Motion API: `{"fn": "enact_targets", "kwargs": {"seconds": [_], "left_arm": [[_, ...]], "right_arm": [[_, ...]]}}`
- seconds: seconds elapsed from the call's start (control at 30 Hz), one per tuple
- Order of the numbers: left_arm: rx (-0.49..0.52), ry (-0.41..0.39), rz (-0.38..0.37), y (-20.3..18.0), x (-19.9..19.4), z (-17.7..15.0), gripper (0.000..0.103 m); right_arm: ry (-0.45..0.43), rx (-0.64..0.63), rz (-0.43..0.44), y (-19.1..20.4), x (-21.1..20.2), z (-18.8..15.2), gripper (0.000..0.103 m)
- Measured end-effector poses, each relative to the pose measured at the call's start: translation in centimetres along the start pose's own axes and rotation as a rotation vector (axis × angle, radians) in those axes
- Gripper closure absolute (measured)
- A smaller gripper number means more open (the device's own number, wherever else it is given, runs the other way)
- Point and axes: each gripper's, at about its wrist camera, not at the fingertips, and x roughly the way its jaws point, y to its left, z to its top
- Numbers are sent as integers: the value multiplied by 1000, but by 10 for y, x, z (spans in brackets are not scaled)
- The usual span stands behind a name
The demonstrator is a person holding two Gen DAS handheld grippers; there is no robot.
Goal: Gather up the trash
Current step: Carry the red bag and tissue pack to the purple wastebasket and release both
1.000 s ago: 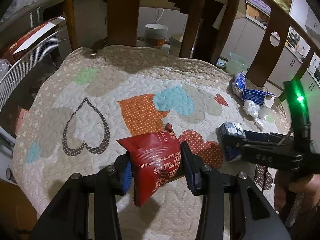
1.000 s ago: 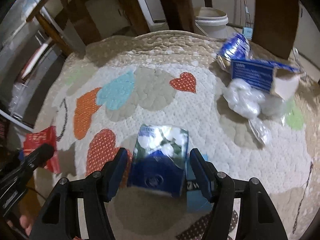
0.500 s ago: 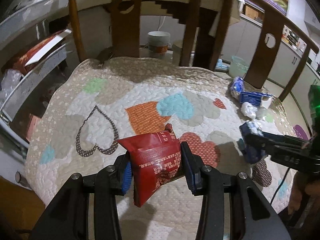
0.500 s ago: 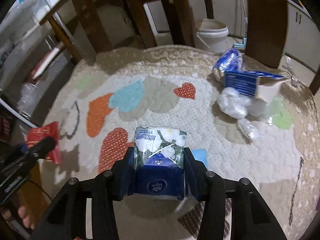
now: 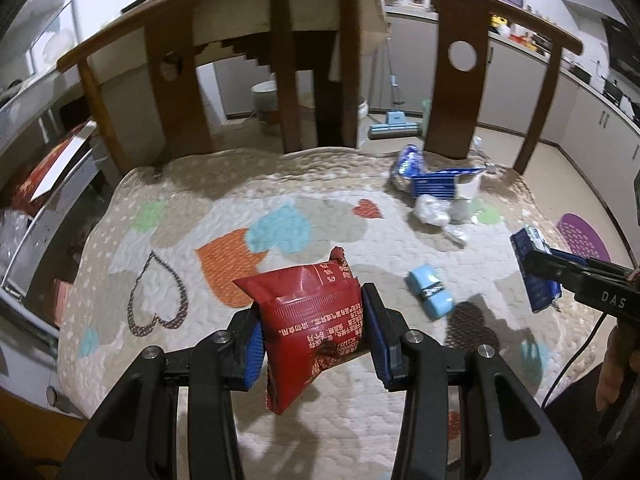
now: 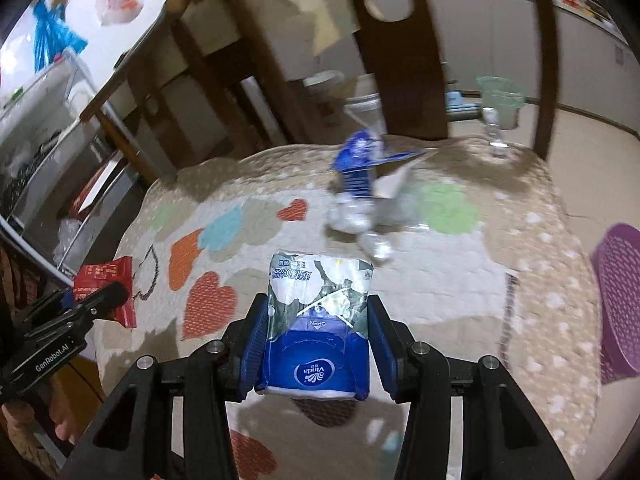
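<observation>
1. L gripper (image 5: 312, 338): blue pads pinch a red snack wrapper (image 5: 314, 328) from both sides; wrapper is crumpled, lower corner hangs below the pads, held up off the quilt.
2. R gripper (image 6: 316, 344): fingers clamped on a Vinda tissue pack (image 6: 318, 320), blue end w/ logo toward the camera, white floral end pointing away; also lifted clear of the quilt.
3. Both sit above a quilted heart-pattern cushion (image 5: 192, 216) on a wooden bench; brown backrest slats (image 5: 456, 92) behind.
4. Left on the cushion: small light-blue packet (image 5: 430, 296) lying flat, between the two grippers in L view.
5. Far right corner near a slat: pile w/ crumpled blue foil wrapper (image 5: 408, 160), opened blue carton (image 5: 440, 186) and clear balled-up plastic (image 5: 430, 210), all touching or just beside each other.
6. Purple perforated basket (image 6: 618, 304) past the cushion's right edge, only partly in view.
7. R view is motion-blurred, far pile hard to read there.
</observation>
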Motion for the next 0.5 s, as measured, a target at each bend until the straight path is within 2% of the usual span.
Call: {"fn": "enact_targets", "kwargs": {"seconds": [0.5], "left_arm": [[115, -57, -41, -55, -33, 8, 61]], "right_arm": [[-158, 146, -105, -75, -91, -27, 51]]}}
